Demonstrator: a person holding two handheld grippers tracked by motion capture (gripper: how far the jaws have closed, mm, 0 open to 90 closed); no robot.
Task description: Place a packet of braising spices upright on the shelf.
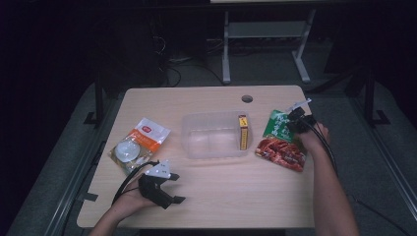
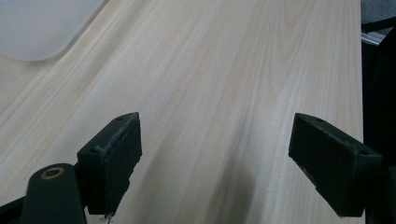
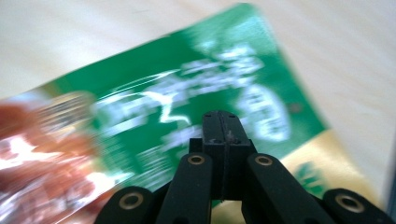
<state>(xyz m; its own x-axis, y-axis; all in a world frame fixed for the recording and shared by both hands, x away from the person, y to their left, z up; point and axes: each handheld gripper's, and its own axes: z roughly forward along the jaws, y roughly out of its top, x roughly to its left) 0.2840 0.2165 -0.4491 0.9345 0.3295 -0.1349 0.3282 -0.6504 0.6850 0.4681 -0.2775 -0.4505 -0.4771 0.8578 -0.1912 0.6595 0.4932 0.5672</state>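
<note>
A green and red snack packet (image 1: 281,140) lies flat near the right edge of the wooden table (image 1: 211,196). My right gripper (image 1: 295,120) hovers at the packet's far right corner. In the right gripper view its jaws (image 3: 222,126) are pressed together, nothing between them, and the green packet (image 3: 163,107) is blurred beneath. My left gripper (image 1: 176,188) rests low at the front left of the table. Its jaws (image 2: 215,158) stand wide open over bare wood.
A clear plastic container (image 1: 187,132) stands mid-table, with a narrow yellow box (image 1: 243,132) upright at its right end; its corner (image 2: 32,28) shows in the left gripper view. An orange and white packet (image 1: 140,142) lies front left. A cable hole (image 1: 247,98) is at the back.
</note>
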